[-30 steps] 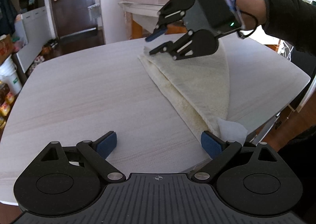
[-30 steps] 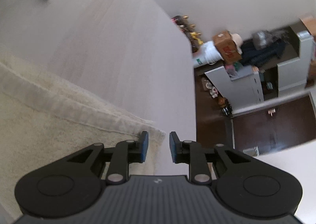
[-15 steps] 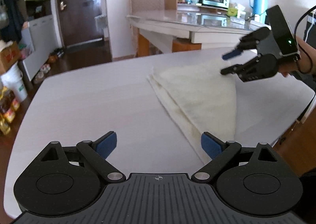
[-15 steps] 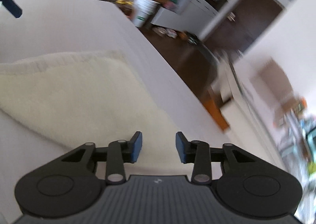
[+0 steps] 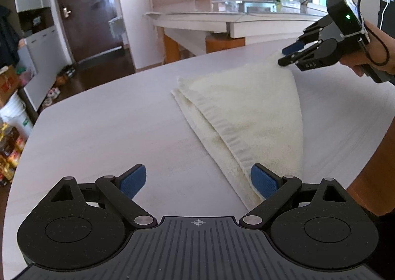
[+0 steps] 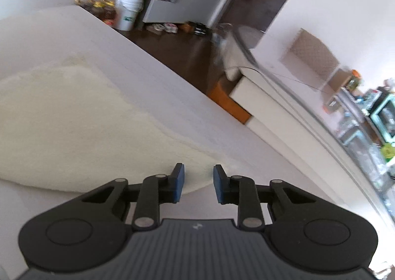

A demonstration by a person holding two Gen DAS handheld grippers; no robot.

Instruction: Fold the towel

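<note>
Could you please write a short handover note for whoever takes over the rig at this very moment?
Left hand-held gripper: open, holds nothing, low over the table at the towel's near end.
Right hand-held gripper: open, at the towel's far corner, not gripping it.
Towel: cream, lies on the table already folded over on itself, with layered edges showing on its left side.
Left to do: likely one more fold, then tidy the edges.

Black tool (image 5: 198, 180), blue ribbed pads (image 5: 261, 180)
</note>
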